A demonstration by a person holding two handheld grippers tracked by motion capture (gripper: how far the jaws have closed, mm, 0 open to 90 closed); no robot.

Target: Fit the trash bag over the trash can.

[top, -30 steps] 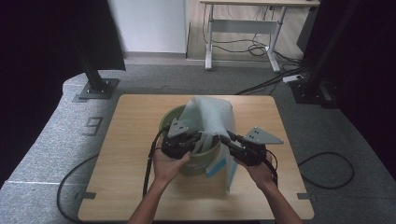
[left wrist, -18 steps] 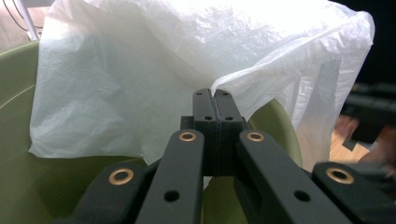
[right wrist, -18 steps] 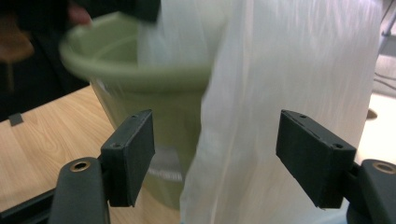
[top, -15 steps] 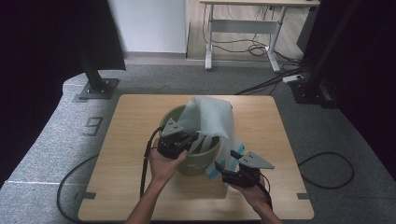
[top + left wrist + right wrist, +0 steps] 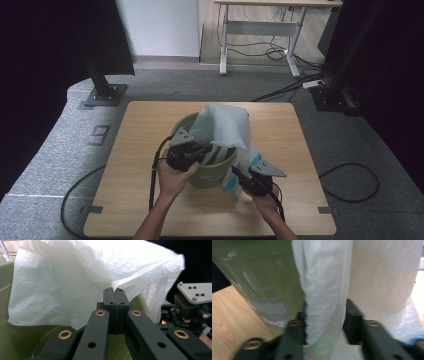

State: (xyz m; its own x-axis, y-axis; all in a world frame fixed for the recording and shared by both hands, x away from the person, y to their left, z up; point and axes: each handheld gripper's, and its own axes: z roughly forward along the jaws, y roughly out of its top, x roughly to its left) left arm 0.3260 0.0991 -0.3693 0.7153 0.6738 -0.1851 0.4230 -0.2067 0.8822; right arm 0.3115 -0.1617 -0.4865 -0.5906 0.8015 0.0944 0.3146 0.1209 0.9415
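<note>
A green bucket (image 5: pixel 212 176) stands mid-table with a white plastic bag (image 5: pixel 225 125) draped in it and over its right side. At the near rim, my left gripper (image 5: pixel 202 150) is shut, its tips (image 5: pixel 115 291) pinching the edge of the bag (image 5: pixel 75 277) above the bucket's inside (image 5: pixel 15 340). My right gripper (image 5: pixel 240 176) sits low beside the bucket's right wall. Its jaws have just been closing, and in the right gripper view the gripper (image 5: pixel 325 315) presses on a hanging fold of the bag (image 5: pixel 324 277) next to the bucket wall (image 5: pixel 262 272).
The wooden table (image 5: pixel 140 130) has bare room left and in front of the bucket. Blue-printed bag material (image 5: pixel 255 161) lies by the right gripper. Black stands (image 5: pixel 102 92) and cables are on the floor around the table. The right gripper's grey plate (image 5: pixel 196 291) is close to the left jaws.
My right hand has dropped from beside the bucket's rim to low at its right side, nearer the person, and closed on the hanging bag. The left hand stayed at the rim.
</note>
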